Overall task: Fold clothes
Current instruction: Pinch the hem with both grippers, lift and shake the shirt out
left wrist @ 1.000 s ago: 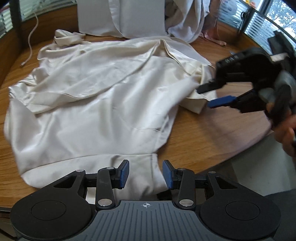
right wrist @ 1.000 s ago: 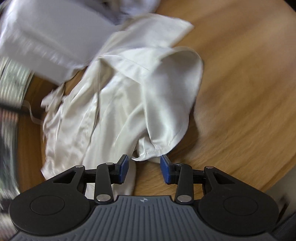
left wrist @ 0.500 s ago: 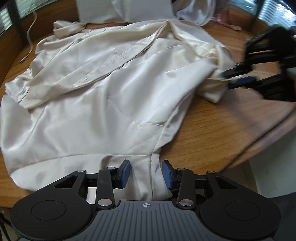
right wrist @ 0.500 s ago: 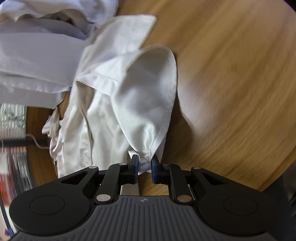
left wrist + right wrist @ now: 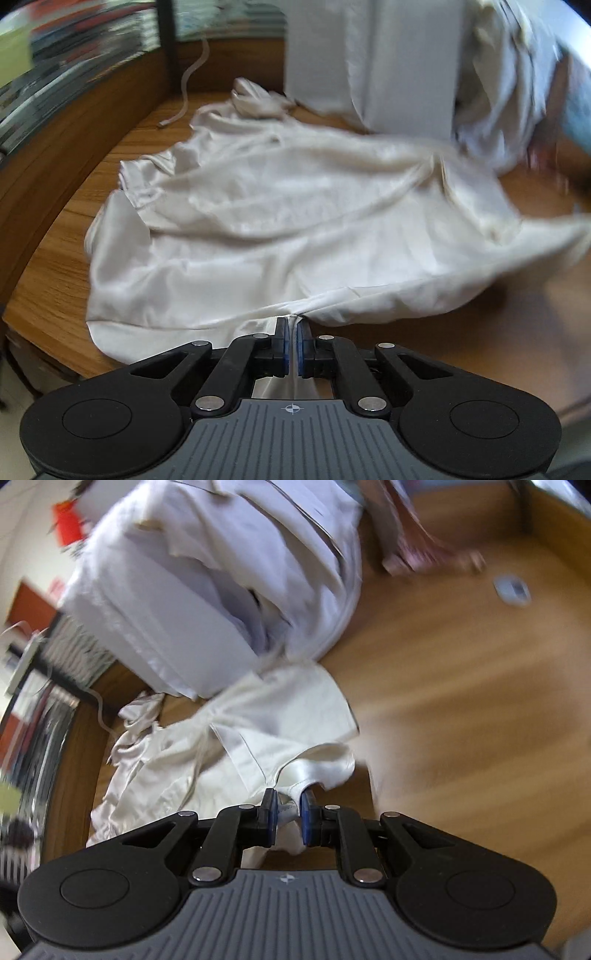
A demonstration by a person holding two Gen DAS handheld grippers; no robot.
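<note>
right now the left tool (image 5: 293, 325) is pinched nearly closed on the near hem of the cream satin shirt (image 5: 295, 229), which lies spread and rumpled across the wooden tabletop (image 5: 59, 266). meanwhile the right tool (image 5: 288, 805) has its blue pads clamped on a bunched edge of the same shirt (image 5: 280, 716). behind it sits a pile of white clothes (image 5: 207, 576), and a white cable (image 5: 192, 81) trails at the far left.

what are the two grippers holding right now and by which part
Both hold the cream shirt: left gripper pinches its near hem edge, right gripper a bunched seamed edge.
</note>
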